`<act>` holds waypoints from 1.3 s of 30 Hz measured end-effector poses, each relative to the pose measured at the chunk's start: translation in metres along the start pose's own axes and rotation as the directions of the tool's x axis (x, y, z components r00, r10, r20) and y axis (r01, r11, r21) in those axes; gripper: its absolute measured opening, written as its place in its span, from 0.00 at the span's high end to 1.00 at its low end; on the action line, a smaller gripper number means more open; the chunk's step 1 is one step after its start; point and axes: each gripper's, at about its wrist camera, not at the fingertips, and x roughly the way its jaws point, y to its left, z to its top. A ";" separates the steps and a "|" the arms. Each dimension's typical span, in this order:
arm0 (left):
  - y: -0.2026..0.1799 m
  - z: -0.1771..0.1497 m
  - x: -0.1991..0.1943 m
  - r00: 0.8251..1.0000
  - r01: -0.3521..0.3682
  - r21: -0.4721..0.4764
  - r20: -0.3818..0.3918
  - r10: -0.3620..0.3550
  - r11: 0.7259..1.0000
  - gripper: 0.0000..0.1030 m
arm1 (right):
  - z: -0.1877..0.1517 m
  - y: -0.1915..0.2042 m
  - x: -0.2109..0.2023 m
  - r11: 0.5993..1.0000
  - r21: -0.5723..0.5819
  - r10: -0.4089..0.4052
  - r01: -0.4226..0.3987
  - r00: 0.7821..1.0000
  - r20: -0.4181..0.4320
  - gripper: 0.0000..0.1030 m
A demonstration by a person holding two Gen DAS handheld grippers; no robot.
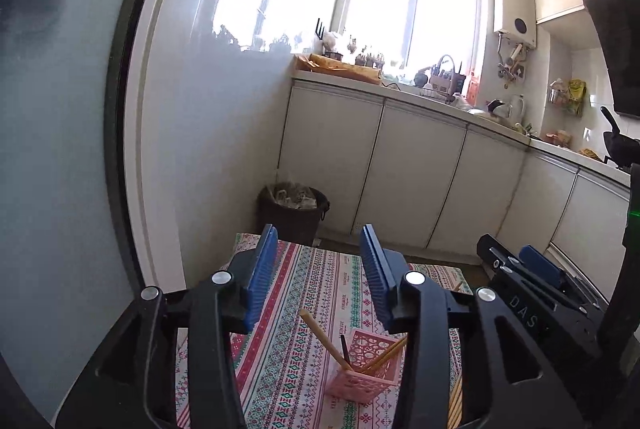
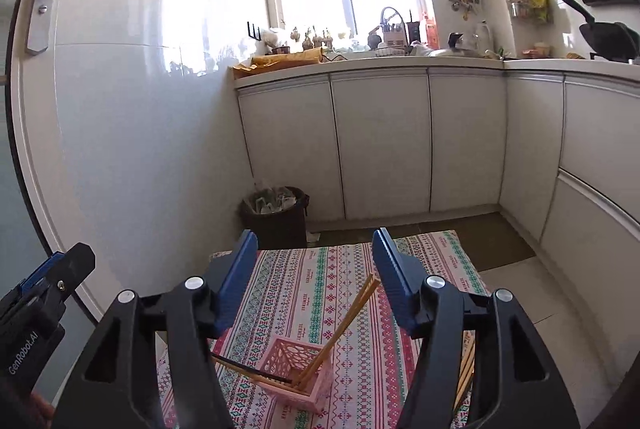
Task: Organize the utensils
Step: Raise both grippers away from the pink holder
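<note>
Both tongs empty: left tongs (image 1: 318, 269) partly open, right tongs (image 2: 316, 269) wider. Pink basket (image 2: 298, 375) sits mid-counter (image 2: 436, 261) toward the near edge, several chopsticks (image 2: 352, 309) already leaning in it. Loose chopsticks (image 2: 466, 373) lie by the right edge; grab those mid-shaft, drop tips-first.

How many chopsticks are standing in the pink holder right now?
4 can be made out in the pink holder: two wooden ones leaning right together, one wooden and one dark leaning left. More lie on the cloth, partly hidden by the gripper.
</note>
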 end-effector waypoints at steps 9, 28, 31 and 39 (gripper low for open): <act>-0.022 -0.009 -0.011 1.000 0.004 0.048 0.004 -0.004 0.999 0.33 | 0.000 -0.037 -0.030 0.996 0.064 -0.057 0.058 0.998 -0.014 0.27; -0.054 -0.029 -0.034 0.998 0.060 0.112 -0.022 -0.058 0.992 0.07 | -0.022 -0.112 -0.084 0.974 0.155 -0.156 0.162 0.986 -0.055 0.07; -0.069 -0.033 -0.037 0.992 0.117 0.165 -0.069 -0.107 0.979 0.07 | -0.038 -0.148 -0.104 0.950 0.195 -0.231 0.245 0.969 -0.092 0.07; -0.147 -0.089 0.008 0.870 0.372 0.255 -0.431 -0.239 0.893 0.07 | -0.082 -0.250 -0.118 0.845 0.257 -0.428 0.469 0.881 -0.201 0.07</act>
